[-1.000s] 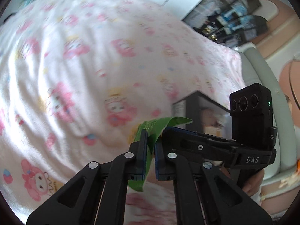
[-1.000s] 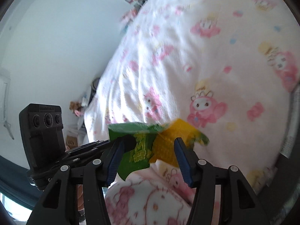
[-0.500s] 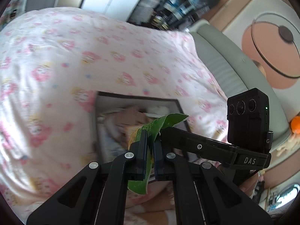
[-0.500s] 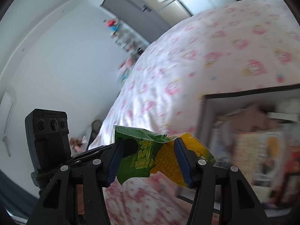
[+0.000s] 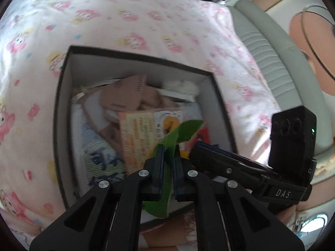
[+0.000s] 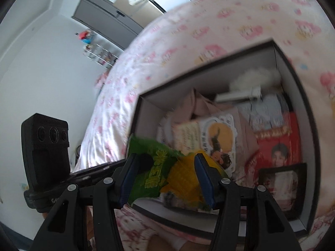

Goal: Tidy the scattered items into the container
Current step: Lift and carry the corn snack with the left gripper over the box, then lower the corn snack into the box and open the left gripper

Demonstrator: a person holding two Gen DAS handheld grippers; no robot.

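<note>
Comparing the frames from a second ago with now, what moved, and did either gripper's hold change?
Both grippers swung from over the patterned bedspread to above the open box, which now fills both views. No hold changed: the left gripper still pinches the green edge of the snack packet, and the right gripper still clamps its green and yellow body. The packet has not been released; the box's contents look undisturbed.
</note>
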